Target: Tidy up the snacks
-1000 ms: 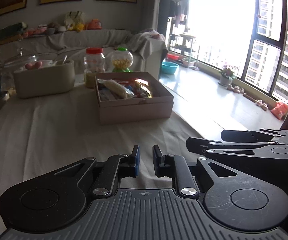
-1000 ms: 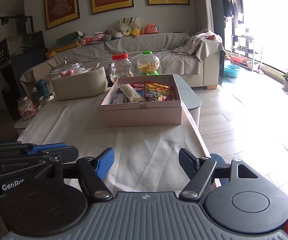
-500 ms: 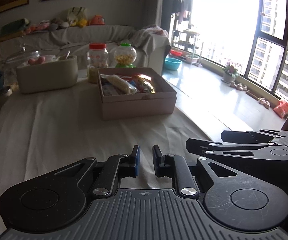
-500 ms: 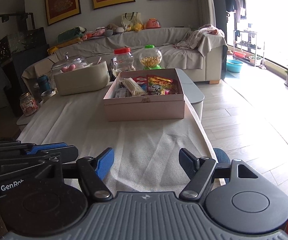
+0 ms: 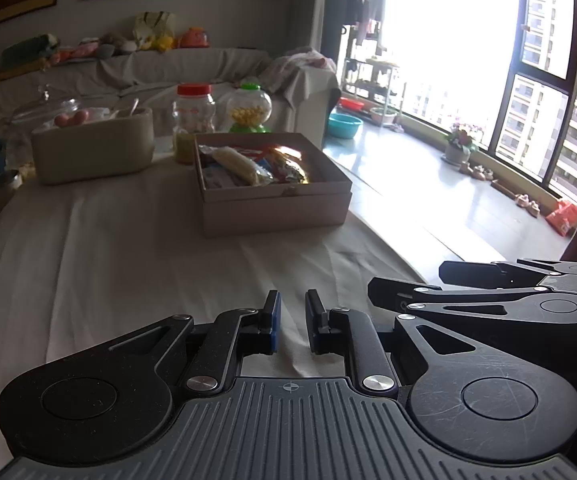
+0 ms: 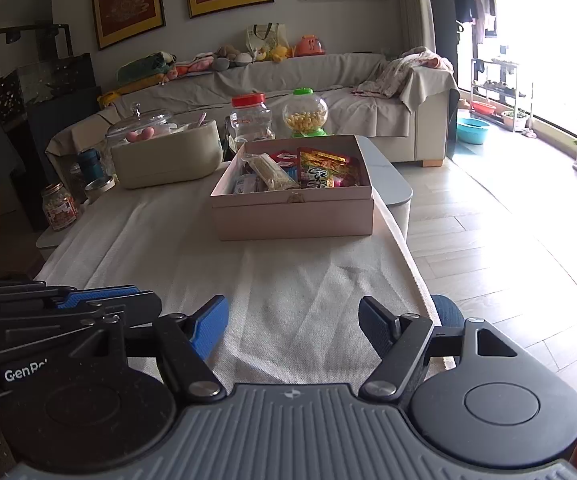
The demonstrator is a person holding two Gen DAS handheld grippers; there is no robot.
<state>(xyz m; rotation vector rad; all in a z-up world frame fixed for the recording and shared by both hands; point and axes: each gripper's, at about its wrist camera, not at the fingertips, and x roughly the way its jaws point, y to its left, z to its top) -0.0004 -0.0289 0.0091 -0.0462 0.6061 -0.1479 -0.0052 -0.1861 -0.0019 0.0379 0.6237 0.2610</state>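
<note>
Left gripper (image 5: 290, 322) at 6 o'clock in its own view: jaws nearly closed, narrow slit between the blue pads, nothing held. It hovers over the near end of the cloth-covered table (image 5: 136, 264). Right gripper (image 6: 293, 324) at 6 o'clock in its view: jaws spread wide, empty, also over the near table edge. The two sit side by side; each shows in the other's frame at the lower corner.

Mid-table is bare white cloth (image 6: 288, 280), no loose packets visible on it.

Pink cardboard box (image 6: 294, 210) at 12 o'clock, well apart from both grippers, open-topped, sitting toward the table's right side. Snacks (image 6: 312, 170) are inside it: a red/yellow foil bag, a long pale wrapped bar lying diagonally, and several smaller packets underneath, piled loosely, not lined up.

Beyond the box, at 11 o'clock: beige tub (image 6: 166, 158) with something pink showing at its rim, glass lidded dish (image 6: 140, 126) behind it. At 12 o'clock behind the box: red-lid clear jar (image 6: 250, 120) and green-topped candy globe (image 6: 305, 114). Small printed jar (image 6: 58, 206) at 10 o'clock off the cloth's left edge. Sofa (image 6: 328, 92) along the far wall.

Status read: snacks already sit in the box and nothing is in hand, so either collecting is finished and sorting or unpacking is pending, or the job is at its end. Can't tell which from the frames. If work remains, it's a reach forward to the box; right gripper looks set for a grab, left would need to open first.
</note>
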